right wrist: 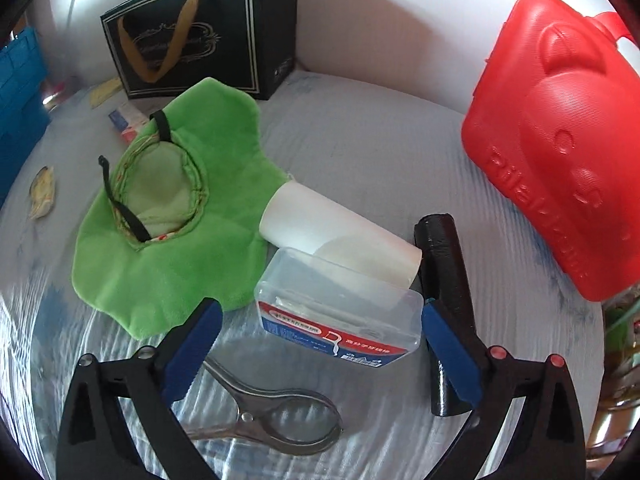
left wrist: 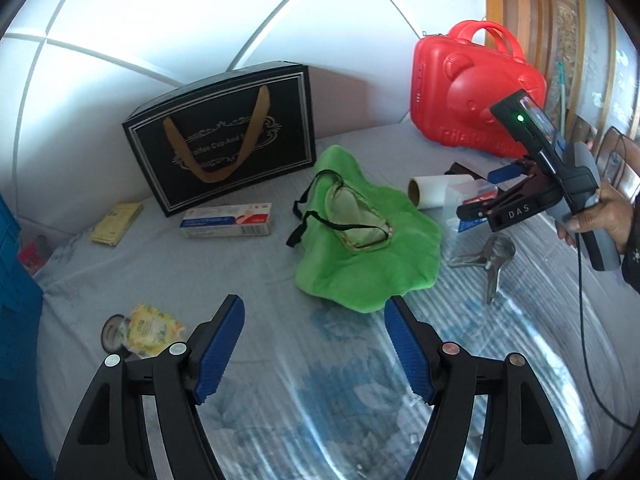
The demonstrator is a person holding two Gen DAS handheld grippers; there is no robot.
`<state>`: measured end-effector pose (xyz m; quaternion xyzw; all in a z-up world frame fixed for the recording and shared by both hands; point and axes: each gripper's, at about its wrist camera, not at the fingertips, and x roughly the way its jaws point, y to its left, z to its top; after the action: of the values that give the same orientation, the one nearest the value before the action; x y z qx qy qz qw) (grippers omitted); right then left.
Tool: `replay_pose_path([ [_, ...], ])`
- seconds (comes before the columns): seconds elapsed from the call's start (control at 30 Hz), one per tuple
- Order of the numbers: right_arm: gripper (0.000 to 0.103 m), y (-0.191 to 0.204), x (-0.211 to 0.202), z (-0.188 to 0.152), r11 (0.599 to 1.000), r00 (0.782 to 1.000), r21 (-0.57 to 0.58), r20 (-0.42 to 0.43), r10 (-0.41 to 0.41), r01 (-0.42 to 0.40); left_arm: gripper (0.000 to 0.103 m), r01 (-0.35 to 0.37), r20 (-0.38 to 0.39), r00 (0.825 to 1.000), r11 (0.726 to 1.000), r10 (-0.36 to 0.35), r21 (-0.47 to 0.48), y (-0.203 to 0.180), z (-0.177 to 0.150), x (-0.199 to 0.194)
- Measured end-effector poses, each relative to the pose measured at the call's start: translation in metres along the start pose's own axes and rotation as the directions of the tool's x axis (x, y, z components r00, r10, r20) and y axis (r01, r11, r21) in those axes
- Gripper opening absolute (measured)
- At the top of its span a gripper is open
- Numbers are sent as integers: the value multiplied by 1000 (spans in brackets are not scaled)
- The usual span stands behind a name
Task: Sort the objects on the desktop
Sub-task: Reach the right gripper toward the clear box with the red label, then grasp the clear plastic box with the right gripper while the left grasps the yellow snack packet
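- The right hand-held gripper (right wrist: 320, 354) points steeply down at the surface (right wrist: 360, 152); its blue fingers (right wrist: 192, 350) stand wide apart, as wide as they go, and clamp nothing.
- Between those fingers sits a clear plastic floss-pick box (right wrist: 340, 312), with a red, white and blue label bearing a floss-pick drawing; the small print cannot be read. Whether either pad touches the box cannot be told.
- In the left wrist view, a person's hand (left wrist: 600, 216) grips the grey handle of this tool, a green light glows on its back, and "DAS" is printed on its black body.
- A white paper roll (right wrist: 340, 232) lies on its side just behind the box, touching it. A black cylinder (right wrist: 444, 312) lies beside the right finger, and a metal clamp (right wrist: 276, 412) lies under the left finger.
- The left hand-held gripper (left wrist: 314, 344) tilts down over a bare stretch of the surface, its blue-padded jaws apart and holding nothing.
- Just beyond its tips lies a green plush piece (left wrist: 372, 240) with black straps and a round opening.
- Farther back stand a black gift bag (left wrist: 224, 136), gold-handled and lettered "Coffee Cup And S…", and a red bear-faced case (left wrist: 476, 92) with raised lettering too distorted to read.
- A white and blue carton (left wrist: 226, 222) lies in front of the bag, a yellow packet (left wrist: 118, 224) to its left, and a yellow floral pouch (left wrist: 152, 330) near the left finger.
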<state>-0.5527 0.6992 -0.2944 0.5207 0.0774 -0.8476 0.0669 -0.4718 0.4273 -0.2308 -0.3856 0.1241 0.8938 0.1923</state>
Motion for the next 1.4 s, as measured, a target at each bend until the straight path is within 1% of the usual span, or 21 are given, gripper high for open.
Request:
replay_pose_path([
  [0.1,101,-3,-5,-1,996,996,-12,-31,83,-83,72,9,8,1000,1000,-9,27,-7,2,-2],
  [0.17,101,-1,-6,-4,993,993,-51,-55,104,-107,72,20,15,1000,999,-20,35,-10,3,-3],
  [0.27,101,2,2,-7,989,992,-117,-90,85,-95,72,39,16,999,999,-39,30,-14,4,-1],
  [0.33,100,6,7,-7,986,993,-153,-104,55,-71,72,51,9,999,998,-52,32,-17,4,1],
  [0.43,96,11,16,-6,981,994,-191,-112,9,-30,72,34,6,999,998,-34,50,-21,1,5],
  [0.5,96,12,19,-7,984,995,-176,-97,-5,-12,73,-6,14,1000,999,5,45,-17,-2,6],
  [0.57,96,12,20,-9,988,997,-152,-78,-12,0,73,-49,18,999,999,48,20,-3,-6,5],
  [0.63,96,10,21,-13,992,997,-126,-71,-4,-5,73,-99,7,995,995,99,-14,22,-12,6],
  [0.7,96,7,21,-16,994,997,-109,-70,-8,1,73,-165,-19,986,985,164,-49,52,-19,9],
  [0.73,96,5,20,-17,995,998,-99,-70,-8,1,73,-186,-38,982,980,183,-74,69,-21,12],
  [0.8,96,2,18,-20,997,998,-76,-66,-4,-1,73,-225,-75,973,965,216,-132,104,-25,18],
  [0.87,96,1,13,-20,998,999,-63,-52,2,-5,72,-242,-96,969,954,228,-177,131,-26,26],
  [0.93,96,2,11,-20,998,999,-60,-43,2,-5,73,-268,-133,960,944,245,-193,150,-27,39],
  [0.97,96,3,10,-19,998,999,-62,-40,-3,0,73,-277,-156,956,939,248,-203,158,-28,46],
  [1.03,96,4,8,-19,998,999,-63,-35,-6,4,72,-250,-201,958,937,203,-244,168,-32,59],
  [1.07,96,5,10,-18,998,999,-64,-32,-3,1,72,-225,-215,962,937,169,-266,172,-36,65],
  [1.2,96,2,7,-16,998,1000,-66,-18,-11,10,72,-208,-235,962,930,139,-303,174,-45,84],
  [1.3,96,1,6,-14,997,1000,-81,-2,-9,9,71,-205,-238,963,914,125,-351,180,-46,96],
  [1.33,96,0,6,-13,996,1000,-87,1,-2,2,71,-206,-235,964,912,127,-354,181,-45,99],
  [1.4,96,1,5,-12,994,1000,-109,6,6,-6,58,-214,-231,963,921,142,-325,178,-41,102],
])
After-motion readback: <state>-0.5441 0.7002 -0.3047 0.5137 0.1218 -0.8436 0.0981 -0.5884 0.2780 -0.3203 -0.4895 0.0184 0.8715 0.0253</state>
